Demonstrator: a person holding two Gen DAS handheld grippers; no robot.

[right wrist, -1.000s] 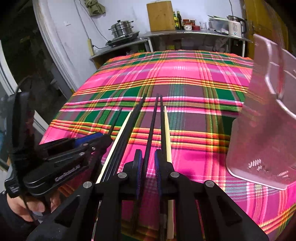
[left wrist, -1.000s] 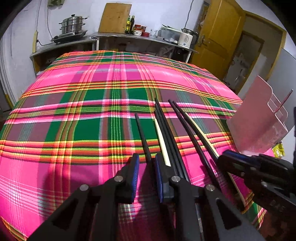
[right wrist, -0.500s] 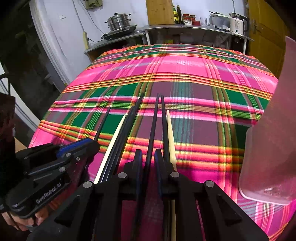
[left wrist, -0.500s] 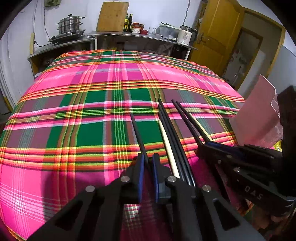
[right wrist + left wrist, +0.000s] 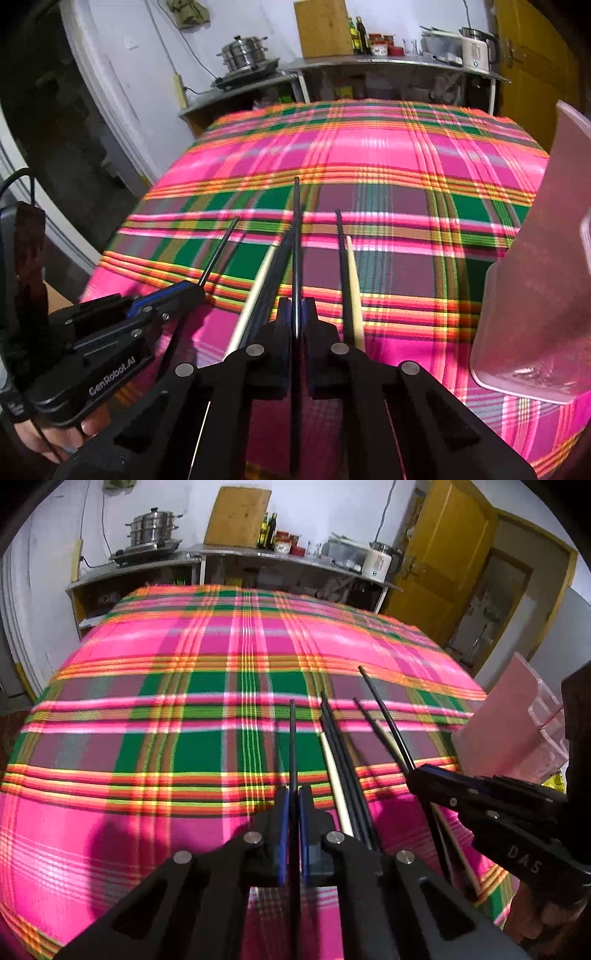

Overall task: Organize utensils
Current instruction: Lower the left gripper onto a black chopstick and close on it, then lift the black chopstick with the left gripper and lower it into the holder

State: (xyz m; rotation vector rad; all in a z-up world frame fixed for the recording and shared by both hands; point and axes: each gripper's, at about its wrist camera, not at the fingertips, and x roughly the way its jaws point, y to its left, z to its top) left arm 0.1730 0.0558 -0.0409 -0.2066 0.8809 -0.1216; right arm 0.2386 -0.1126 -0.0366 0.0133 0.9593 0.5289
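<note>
Several black chopsticks and a pale one lie side by side on the plaid cloth. My left gripper is shut on one black chopstick, which points away above the cloth. My right gripper is shut on another black chopstick, lifted off the pile. In the right wrist view a black chopstick and a pale chopstick lie just right of it. Each gripper shows in the other's view: the right gripper and the left gripper.
A translucent pink utensil holder stands at the right on the cloth; it also shows in the left wrist view. A counter with a steamer pot, cutting board and kettle stands behind. A yellow door is at the far right.
Both grippers closed, each on a black chopstick, and lifted it off the cloth. The two grippers drew closer to the chopstick pile.
</note>
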